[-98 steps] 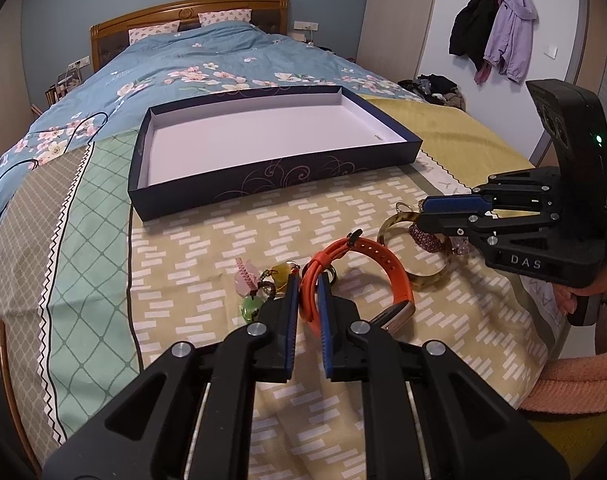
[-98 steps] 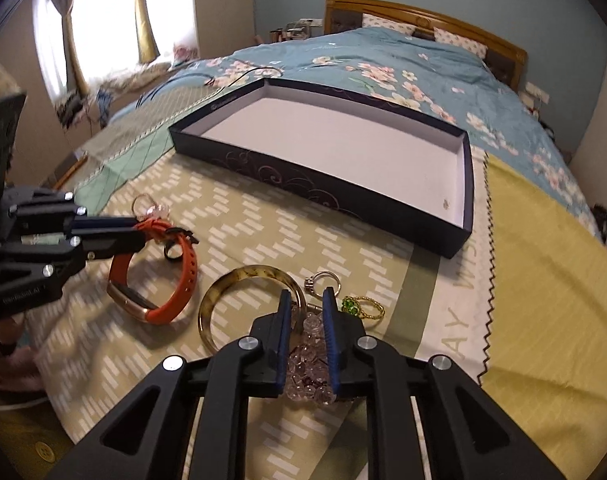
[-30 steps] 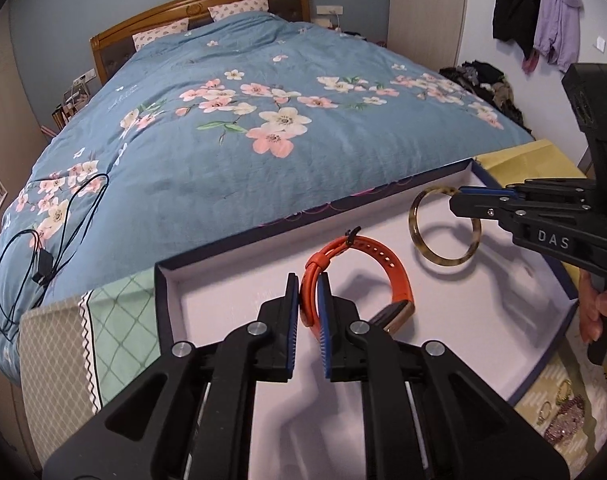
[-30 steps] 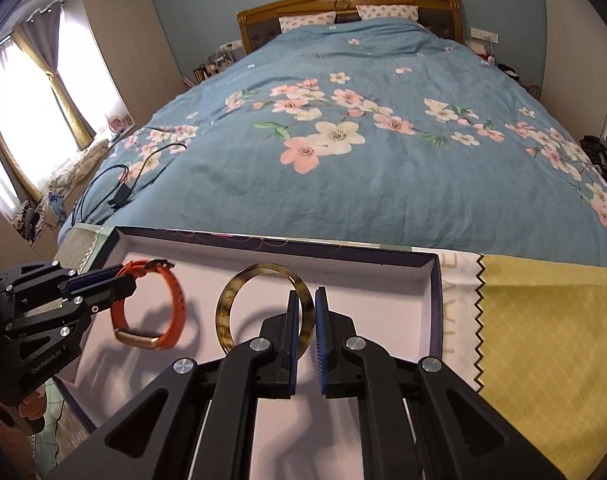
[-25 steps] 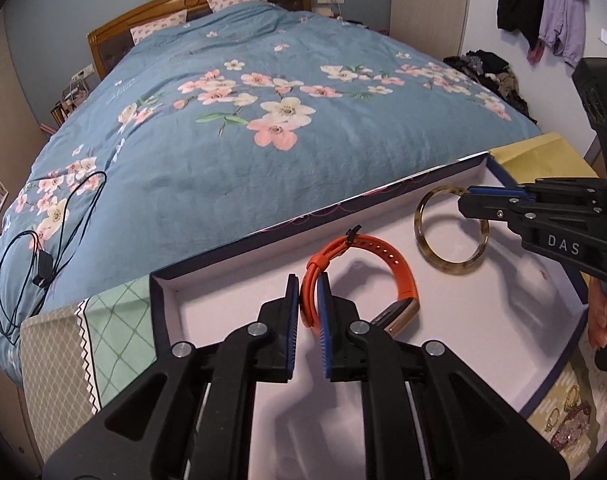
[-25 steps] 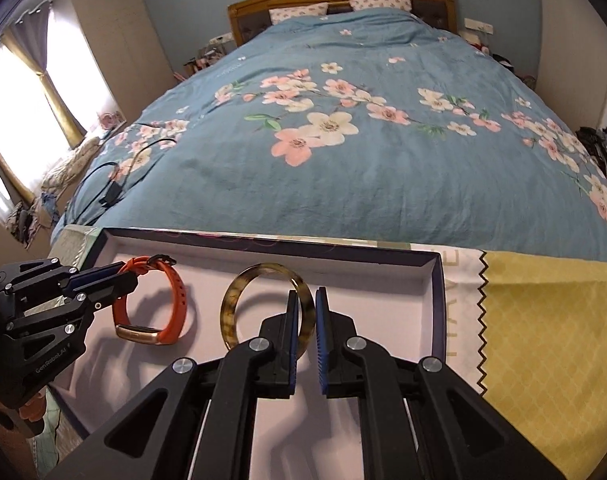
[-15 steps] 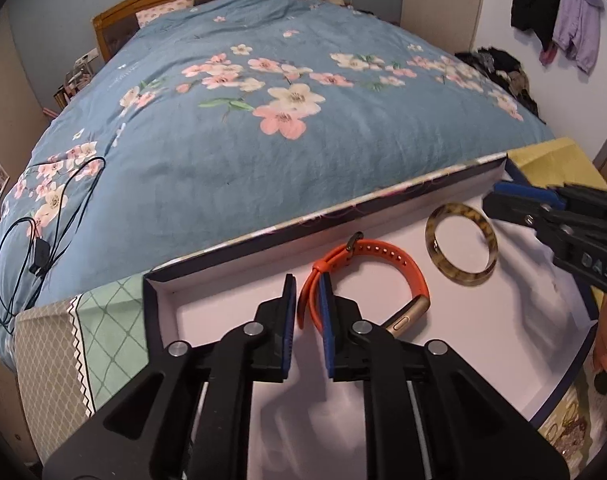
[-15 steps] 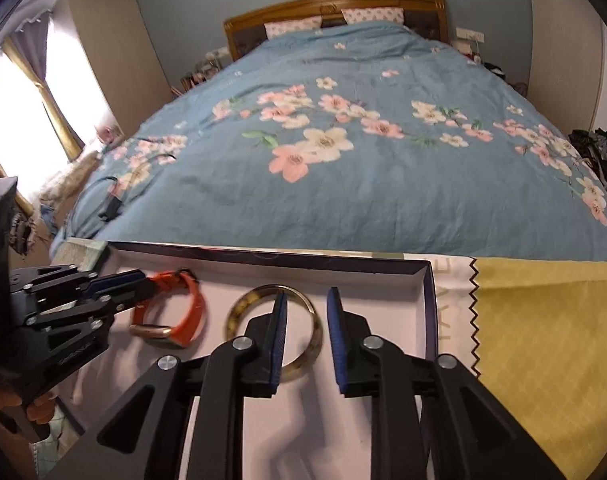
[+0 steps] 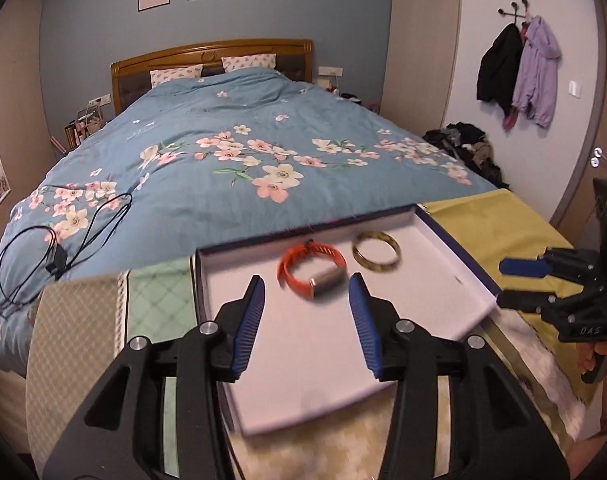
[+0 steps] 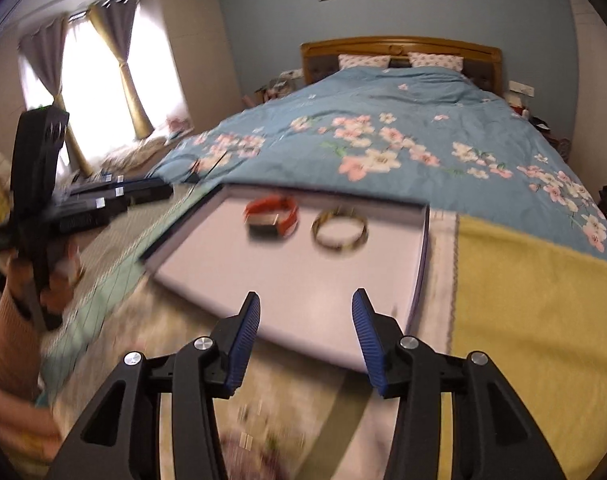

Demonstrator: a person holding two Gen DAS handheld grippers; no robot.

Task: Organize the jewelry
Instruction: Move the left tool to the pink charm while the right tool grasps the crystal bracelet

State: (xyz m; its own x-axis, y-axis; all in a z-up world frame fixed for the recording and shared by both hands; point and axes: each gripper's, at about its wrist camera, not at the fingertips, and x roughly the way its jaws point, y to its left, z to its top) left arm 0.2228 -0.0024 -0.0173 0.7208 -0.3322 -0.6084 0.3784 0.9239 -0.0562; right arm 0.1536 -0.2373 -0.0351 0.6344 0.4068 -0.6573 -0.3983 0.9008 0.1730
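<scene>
"DAS" on right claw (image 9: 519,284) body; rest unreadable

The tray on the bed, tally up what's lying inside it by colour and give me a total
Inside the tray:
Orange: 1, the orange band
Amber-brown: 1, the mottled bangle
Total: 2

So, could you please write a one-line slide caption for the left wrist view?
Left gripper, fingers opening and empty, above the box holding the orange band and bangle.
</scene>
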